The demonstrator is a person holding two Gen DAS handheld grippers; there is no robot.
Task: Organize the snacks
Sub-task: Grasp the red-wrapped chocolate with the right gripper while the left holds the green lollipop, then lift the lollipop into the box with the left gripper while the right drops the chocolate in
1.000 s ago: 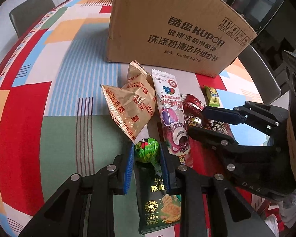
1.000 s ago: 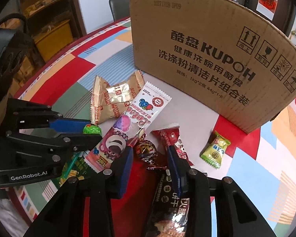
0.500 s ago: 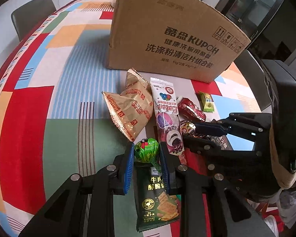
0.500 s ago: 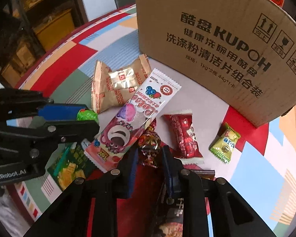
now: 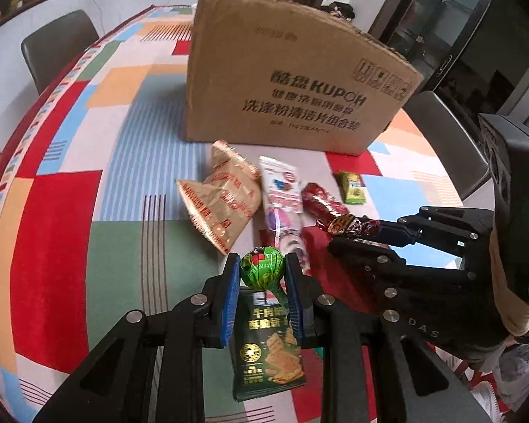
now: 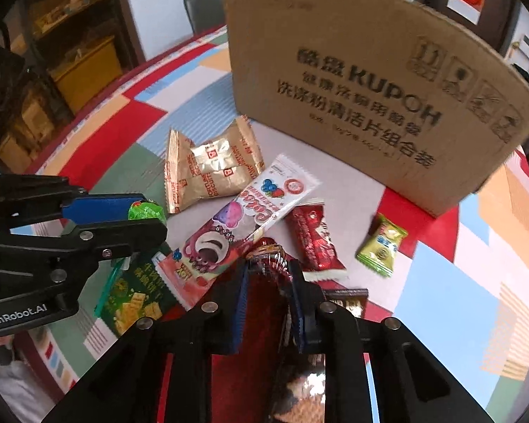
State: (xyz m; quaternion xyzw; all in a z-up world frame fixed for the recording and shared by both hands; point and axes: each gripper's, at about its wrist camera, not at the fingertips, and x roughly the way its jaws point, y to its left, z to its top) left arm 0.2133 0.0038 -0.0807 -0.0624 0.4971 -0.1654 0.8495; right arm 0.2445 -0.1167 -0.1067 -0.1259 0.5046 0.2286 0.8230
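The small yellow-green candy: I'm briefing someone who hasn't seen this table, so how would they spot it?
Start at the big cardboard box on the patchwork tablecloth. Before its right corner, the small yellow-green candy lies apart, right of the red wrapper. It is the only loose green sweet, and the smallest packet.

Grey chairs [image 5: 58, 47], dark glass cabinet [image 5: 451, 28]

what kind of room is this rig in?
Most likely a home dining room: a round table with a colourful patchwork tablecloth, dining chairs around it, a glass-door cabinet behind. A cardboard box stands on the table.
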